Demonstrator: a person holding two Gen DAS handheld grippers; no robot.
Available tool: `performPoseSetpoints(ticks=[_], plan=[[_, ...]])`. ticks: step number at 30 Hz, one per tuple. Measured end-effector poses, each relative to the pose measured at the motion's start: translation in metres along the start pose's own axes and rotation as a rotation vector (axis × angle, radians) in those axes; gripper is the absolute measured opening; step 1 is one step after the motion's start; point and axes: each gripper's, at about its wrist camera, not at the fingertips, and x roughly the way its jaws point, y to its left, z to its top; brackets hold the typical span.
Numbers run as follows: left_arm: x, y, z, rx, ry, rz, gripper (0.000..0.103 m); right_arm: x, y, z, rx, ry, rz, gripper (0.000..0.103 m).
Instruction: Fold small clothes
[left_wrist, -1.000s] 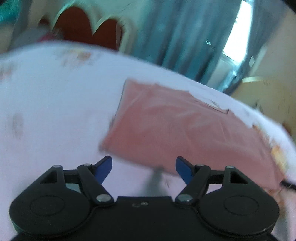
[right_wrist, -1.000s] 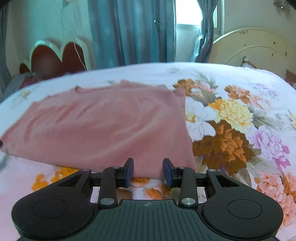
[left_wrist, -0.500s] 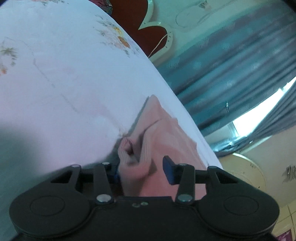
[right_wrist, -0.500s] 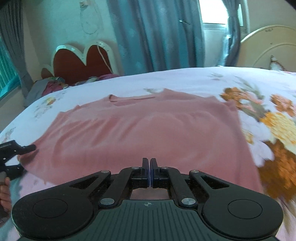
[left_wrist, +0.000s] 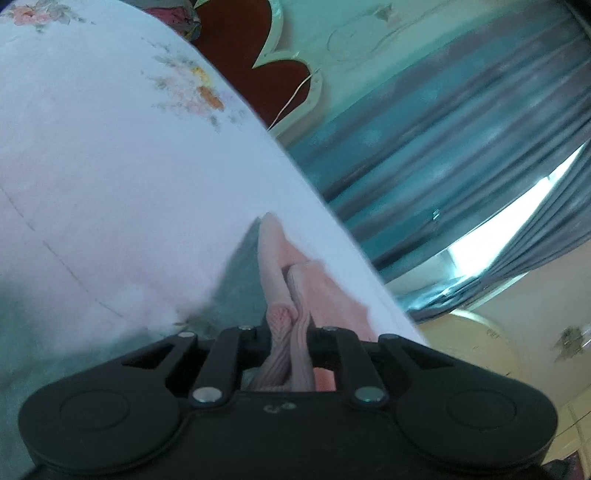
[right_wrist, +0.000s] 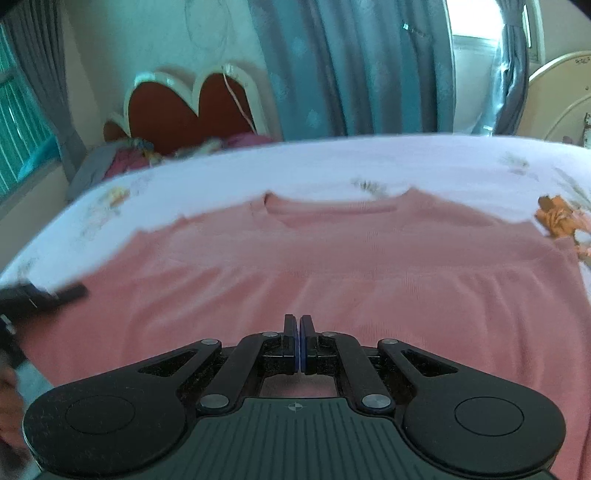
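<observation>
Left gripper (left_wrist: 291, 332), at the lower centre of its frame: its jaws have just been closing and now pinch a bunched fold of the pink top (left_wrist: 295, 291). The ribbed cloth passes between the jaws and back toward the gripper body. Ahead of the jaws the top narrows to a ridge running up the frame over the white sheet (left_wrist: 110, 184). A red headboard (left_wrist: 236, 33) stands at the top, blue curtains (left_wrist: 424, 155) at the upper right.

Right gripper (right_wrist: 299, 332), at the lower centre of its frame: the jaws are pressed together, blue pads meeting, over the near hem of the top (right_wrist: 332, 258); whether cloth is caught between them cannot be told. The top lies flat across the middle of the frame on the sheet (right_wrist: 332, 162), neckline at the far side. The left gripper (right_wrist: 40, 295) shows blurred at the left edge, at the top's corner. Orange flowers (right_wrist: 557, 218) print the sheet at the right.
</observation>
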Motion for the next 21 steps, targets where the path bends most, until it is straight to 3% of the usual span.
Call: performPoseSetpoints(ticks=[1, 2, 3, 7, 11, 14, 21], plan=[[0.008, 0.005, -0.002, -0.001, 0.039, 0.064, 0.011, 0.002, -0.003, -0.003, -0.002, -0.014, 0.008, 0.002], [0.01, 0.009, -0.002, -0.028, 0.051, 0.067, 0.011, 0.004, -0.004, -0.003, -0.002, -0.017, 0.015, 0.002], [0.007, 0.011, -0.002, -0.047, 0.035, 0.049, 0.011, 0.004, -0.005, -0.001, -0.004, -0.01, 0.018, 0.002], [-0.007, -0.019, -0.004, 0.032, 0.003, 0.003, 0.011, 0.005, -0.012, -0.001, 0.003, -0.013, 0.051, 0.002], [-0.013, -0.076, -0.015, 0.144, -0.015, -0.067, 0.011, -0.002, -0.028, 0.001, 0.055, -0.035, 0.105, 0.002], [-0.012, -0.13, -0.038, 0.265, 0.008, -0.067, 0.011, -0.03, -0.058, 0.003, 0.131, -0.095, 0.126, 0.002], [0.012, -0.261, -0.127, 0.457, 0.121, -0.16, 0.011, -0.122, -0.184, -0.004, 0.286, -0.24, 0.057, 0.002]])
